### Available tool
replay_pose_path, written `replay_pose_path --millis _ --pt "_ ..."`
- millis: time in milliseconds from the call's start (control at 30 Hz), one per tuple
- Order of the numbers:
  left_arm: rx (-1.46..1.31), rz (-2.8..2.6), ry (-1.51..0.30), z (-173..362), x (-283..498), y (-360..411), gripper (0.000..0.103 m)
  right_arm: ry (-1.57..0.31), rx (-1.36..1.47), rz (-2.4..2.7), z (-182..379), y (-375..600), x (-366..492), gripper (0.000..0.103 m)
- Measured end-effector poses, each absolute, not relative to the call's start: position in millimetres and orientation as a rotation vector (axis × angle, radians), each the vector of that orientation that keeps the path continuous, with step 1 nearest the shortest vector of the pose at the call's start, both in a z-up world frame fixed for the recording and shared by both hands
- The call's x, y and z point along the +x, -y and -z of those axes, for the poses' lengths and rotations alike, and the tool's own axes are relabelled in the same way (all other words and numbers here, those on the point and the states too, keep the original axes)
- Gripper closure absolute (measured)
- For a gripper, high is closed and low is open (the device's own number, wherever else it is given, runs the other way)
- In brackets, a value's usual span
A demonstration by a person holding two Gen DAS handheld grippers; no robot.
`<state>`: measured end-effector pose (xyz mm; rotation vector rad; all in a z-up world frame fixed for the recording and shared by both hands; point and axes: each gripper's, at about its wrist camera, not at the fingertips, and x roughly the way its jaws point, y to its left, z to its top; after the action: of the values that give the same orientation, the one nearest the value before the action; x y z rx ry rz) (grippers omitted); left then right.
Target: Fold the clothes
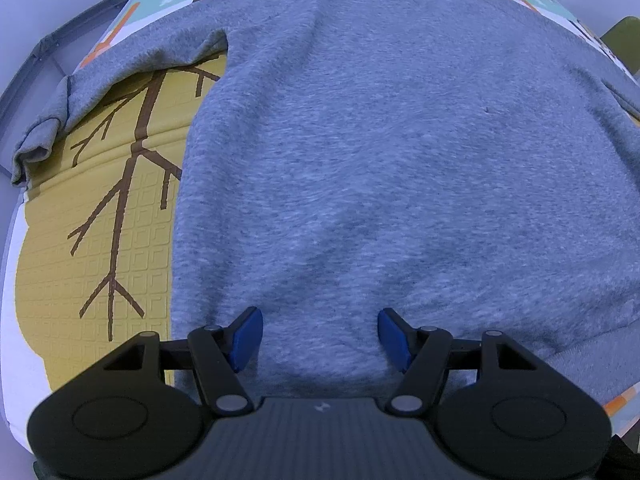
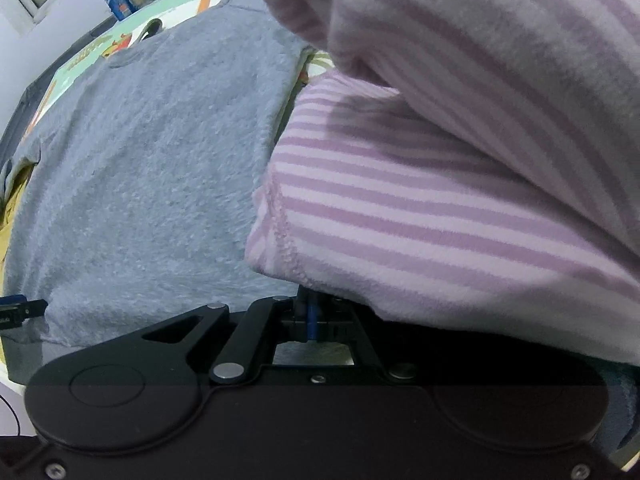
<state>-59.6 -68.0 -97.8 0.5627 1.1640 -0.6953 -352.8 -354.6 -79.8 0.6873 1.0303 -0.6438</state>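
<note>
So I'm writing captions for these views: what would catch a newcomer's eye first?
A grey sweatshirt spread flat over a yellow mat with a brown branch print, the open left hand-held gripper at its hem. In the right view, a pink striped garment crowds the frame above the shut right hand-held gripper.

Sweatshirt (image 1: pixel 400 152) flat on mat (image 1: pixel 100 240)

A grey sweatshirt (image 1: pixel 400 152) lies spread flat on a yellow play mat (image 1: pixel 100 240) printed with brown branches. Its left sleeve (image 1: pixel 116 76) stretches out sideways, the cuff hanging over the mat's edge. The left gripper (image 1: pixel 320 338) hovers above the hem, its blue fingertips (image 1: pixel 246 336) spread wide apart.
</note>
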Motion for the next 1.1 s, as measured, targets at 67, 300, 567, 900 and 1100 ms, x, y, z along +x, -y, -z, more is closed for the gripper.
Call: replay_pose_path --millis 67,300,567,900,1100 --pt "0.562 0.693 -1.163 98 -60 68 0.036 -1.026 0.695 0.647 78 355 -355 0.103" --pt "0.548 0.683 -1.167 97 -60 67 0.036 -1.054 0.658 0.663 63 343 -364 0.103" --pt "0.546 0.693 -1.176 97 -58 67 0.035 -1.161 0.566 0.623 75 332 -368 0.101" --pt "0.554 0.701 -1.172 97 -58 66 0.033 -1.241 0.292 0.471 87 321 -350 0.102" --pt "0.557 0.705 -1.169 98 -57 66 0.032 -1.294 0.092 0.365 86 310 -339 0.103"
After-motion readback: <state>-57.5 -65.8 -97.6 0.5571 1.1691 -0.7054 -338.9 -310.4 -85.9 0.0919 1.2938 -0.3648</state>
